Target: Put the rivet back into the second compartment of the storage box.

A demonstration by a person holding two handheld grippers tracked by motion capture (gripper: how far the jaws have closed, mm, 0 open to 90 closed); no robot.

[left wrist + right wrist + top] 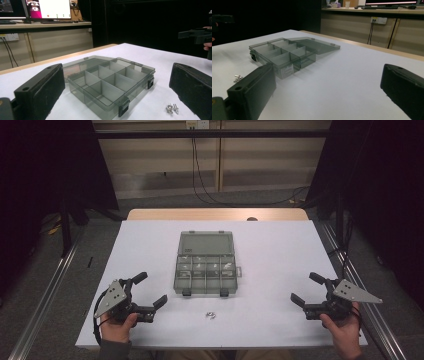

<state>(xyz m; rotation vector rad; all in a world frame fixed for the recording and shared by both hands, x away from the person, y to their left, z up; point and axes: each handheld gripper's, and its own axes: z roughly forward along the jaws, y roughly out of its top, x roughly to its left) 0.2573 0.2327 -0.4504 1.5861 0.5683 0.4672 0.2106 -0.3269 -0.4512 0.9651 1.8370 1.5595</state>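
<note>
A grey see-through compartment box (205, 272) lies open at the table's middle, its lid (207, 243) folded flat behind it; the same box (110, 81) (279, 53) stands ahead of both gripper cameras. A few small metal screws (211, 315) lie on the white table just in front of it, seen up close as screws (172, 108) and farther off as screws (237, 78). My left gripper (150, 289) is open near the front left, a hand around it, with nothing between its jaws. My right gripper (307, 287) is open at the front right, likewise empty.
The white table (280, 255) has a wooden strip along its far edge. Metal rails (45, 305) run along both sides on the floor, and cables (200, 185) hang down behind the table. Desks with monitors (47, 8) stand in the background.
</note>
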